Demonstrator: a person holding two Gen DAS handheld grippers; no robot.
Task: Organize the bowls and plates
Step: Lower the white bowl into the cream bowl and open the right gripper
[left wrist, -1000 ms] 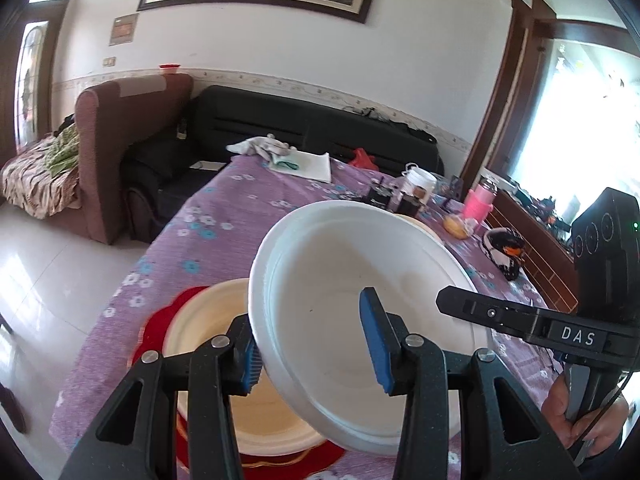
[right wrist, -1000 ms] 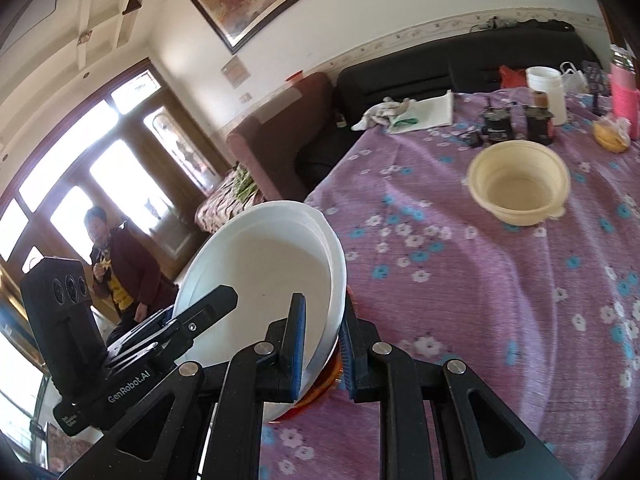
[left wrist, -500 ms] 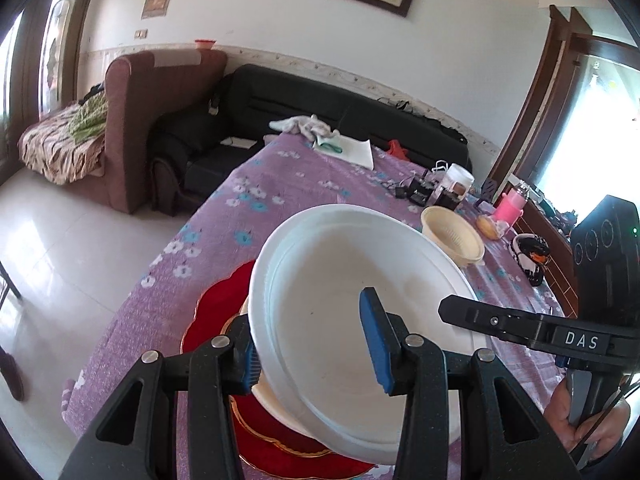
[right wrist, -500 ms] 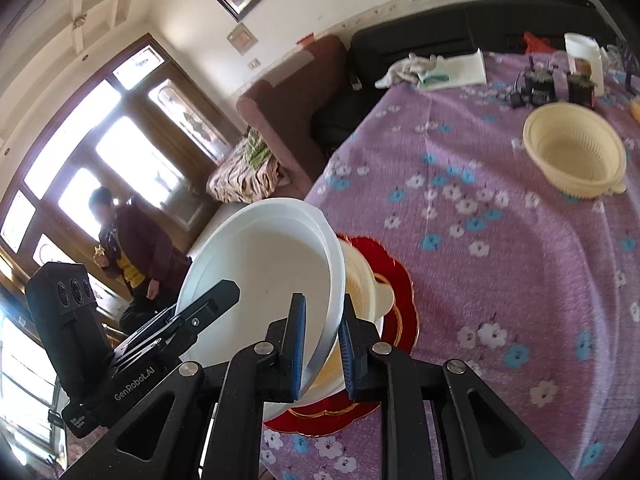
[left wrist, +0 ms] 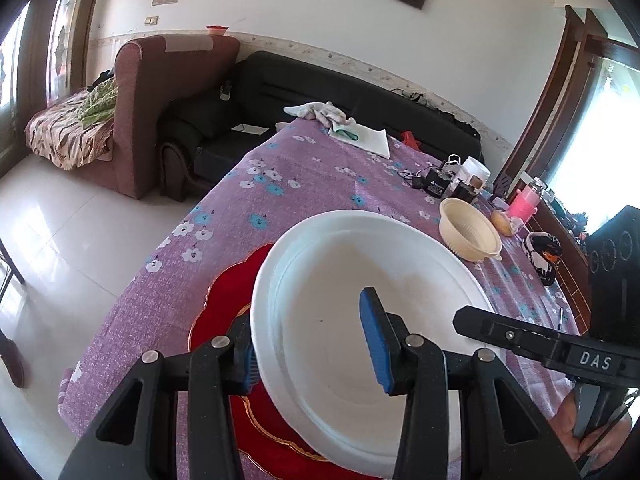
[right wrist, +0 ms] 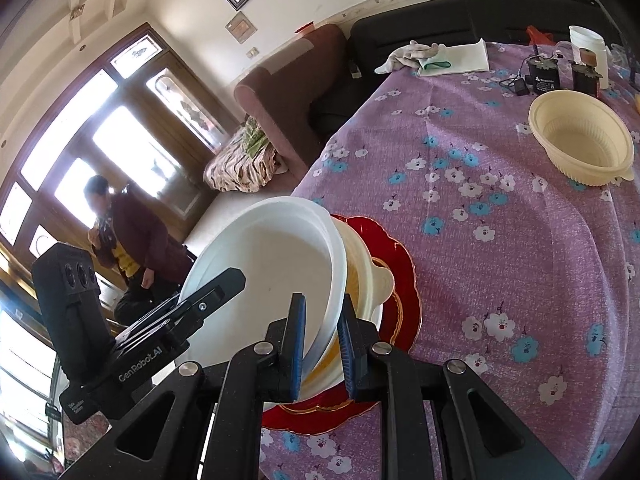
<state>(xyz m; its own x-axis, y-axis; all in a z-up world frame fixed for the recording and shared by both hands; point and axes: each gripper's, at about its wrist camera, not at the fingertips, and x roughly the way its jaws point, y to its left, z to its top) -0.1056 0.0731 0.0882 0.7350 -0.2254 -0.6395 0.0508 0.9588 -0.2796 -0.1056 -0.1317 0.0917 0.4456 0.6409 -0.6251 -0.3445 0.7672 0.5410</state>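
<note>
A large white bowl (left wrist: 360, 280) hangs tilted over the near end of the purple flowered table (left wrist: 304, 184). My left gripper (left wrist: 308, 332) is shut on its near wall, one blue pad outside and one inside. My right gripper (right wrist: 322, 320) is shut on the white bowl's (right wrist: 272, 248) thin rim. Just under it, a cream bowl (right wrist: 360, 264) with a small handle sits on a red gold-edged plate (right wrist: 404, 280). The left wrist view shows only the red plate (left wrist: 224, 308); the white bowl hides the cream one. A second cream bowl (right wrist: 580, 140) stands apart, farther up the table.
Beyond the second cream bowl (left wrist: 470, 234) stand black battery boxes (right wrist: 544, 76), a white jar (right wrist: 588, 48) and a pink bottle (left wrist: 524, 200). A cloth and paper (left wrist: 352, 130) lie at the far end. The table edge drops to tiled floor on the left. A person (right wrist: 128, 240) stands by the windows.
Both grippers carried the white bowl down and across until it came over the cream bowl on the red plate. In the left wrist view it now hides that cream bowl.
</note>
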